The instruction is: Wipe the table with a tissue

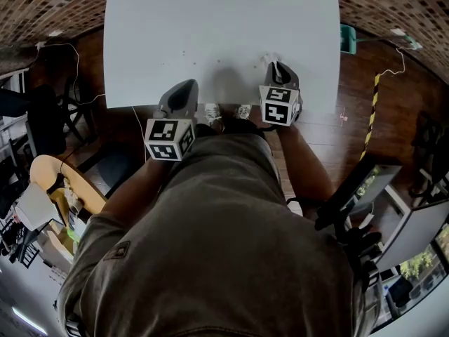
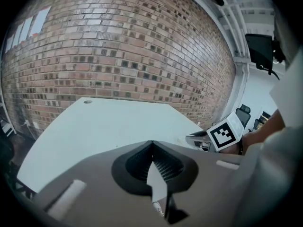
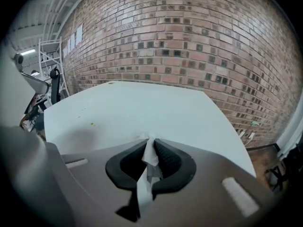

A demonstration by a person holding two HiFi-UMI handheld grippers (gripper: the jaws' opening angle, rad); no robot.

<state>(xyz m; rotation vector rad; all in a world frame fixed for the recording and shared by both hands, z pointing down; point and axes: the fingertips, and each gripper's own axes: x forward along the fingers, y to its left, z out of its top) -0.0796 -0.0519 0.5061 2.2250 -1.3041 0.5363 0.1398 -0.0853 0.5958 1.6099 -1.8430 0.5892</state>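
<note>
Tissue [image 3: 149, 157] is pinched by the right gripper [image 3: 151, 140] (a strip trails back from its jaws) over the near edge of the white table [image 1: 210, 27]. The jaws of the left gripper [image 2: 151, 144] are pressed together, nothing held.

The table [image 1: 210, 41] is cut off at its far end by the head view's top edge. Specks [image 3: 92, 124] on its surface are too small to identify. Of the tissue [image 3: 149, 156], only a strip shows between the right gripper's [image 3: 150, 138] closed jaws.
</note>
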